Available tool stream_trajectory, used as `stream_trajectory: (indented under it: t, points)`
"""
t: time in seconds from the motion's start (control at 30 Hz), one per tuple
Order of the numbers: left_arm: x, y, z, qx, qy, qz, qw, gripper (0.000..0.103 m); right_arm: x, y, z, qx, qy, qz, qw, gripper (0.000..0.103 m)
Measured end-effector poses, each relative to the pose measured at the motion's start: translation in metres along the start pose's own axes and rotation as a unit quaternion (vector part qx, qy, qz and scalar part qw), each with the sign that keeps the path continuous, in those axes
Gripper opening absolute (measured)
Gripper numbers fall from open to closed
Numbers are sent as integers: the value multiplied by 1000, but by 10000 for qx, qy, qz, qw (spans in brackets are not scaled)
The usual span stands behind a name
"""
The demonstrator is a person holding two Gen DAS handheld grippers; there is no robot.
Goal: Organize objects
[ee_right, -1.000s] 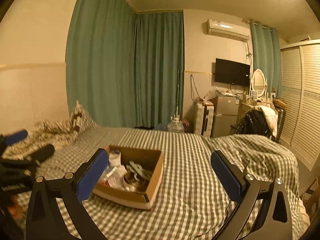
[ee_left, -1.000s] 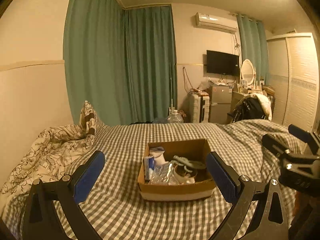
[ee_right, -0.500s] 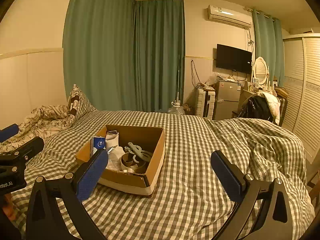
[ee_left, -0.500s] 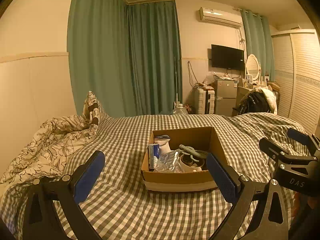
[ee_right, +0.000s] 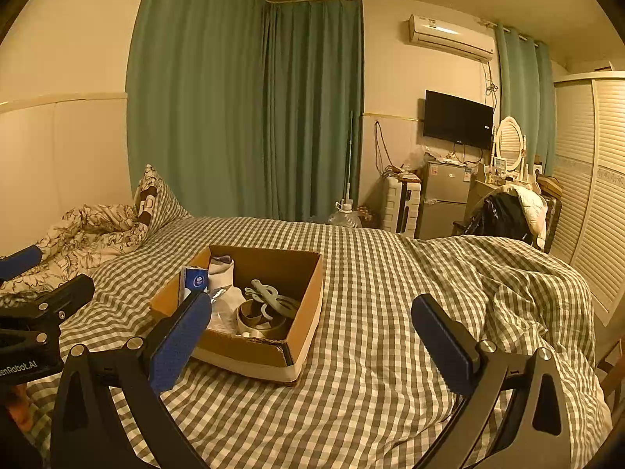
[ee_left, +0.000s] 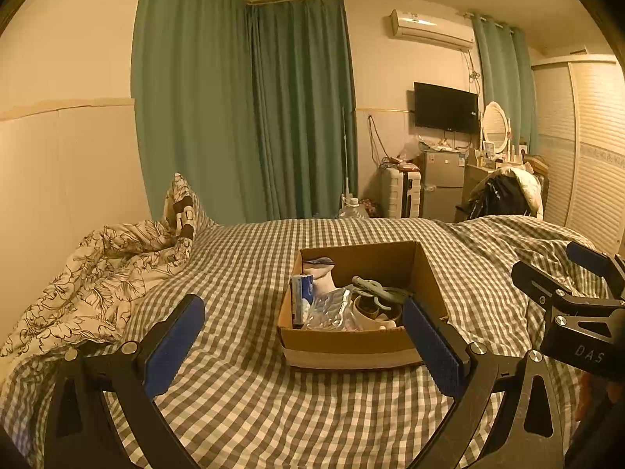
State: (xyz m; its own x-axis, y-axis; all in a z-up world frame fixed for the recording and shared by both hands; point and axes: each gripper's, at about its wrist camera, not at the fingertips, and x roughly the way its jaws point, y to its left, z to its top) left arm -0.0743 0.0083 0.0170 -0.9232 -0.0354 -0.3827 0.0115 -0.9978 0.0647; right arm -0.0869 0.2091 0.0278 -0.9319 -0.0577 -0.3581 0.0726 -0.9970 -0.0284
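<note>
Bedroom, warm dim light, green curtains (ee_left: 242,109) across the back wall, TV (ee_right: 458,119) and small fridge (ee_right: 445,199) in the far right corner. Bed (ee_left: 250,391) with grey-white check cover fills the foreground; floral duvet (ee_left: 97,273) bunched at the left by the wall.

Cardboard box (ee_left: 343,342) sits open on the cover, about mid-bed. Inside: blue-white carton (ee_right: 194,279) upright against the left wall, white sock (ee_right: 222,271) behind it, crinkled clear bag (ee_left: 330,308), grey plastic clips (ee_right: 265,293) lying over a tape roll (ee_right: 259,318).

Left gripper (ee_left: 304,348): jaws spread wide, nothing between them, held above the cover just in front of the box. Right pad overlaps the box's near right corner in the left wrist view; contact unclear.

Right gripper (ee_right: 312,342): also wide open, empty, right of the left one, box ahead and to its left.
</note>
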Motion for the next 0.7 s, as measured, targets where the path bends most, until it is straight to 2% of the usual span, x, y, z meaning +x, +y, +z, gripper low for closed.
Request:
stream_trajectory:
  t: [0.7]
  points:
    - [1,1,-5,-22,29,19,10000,103,3,2,-2,-56,90,-4,9999,103]
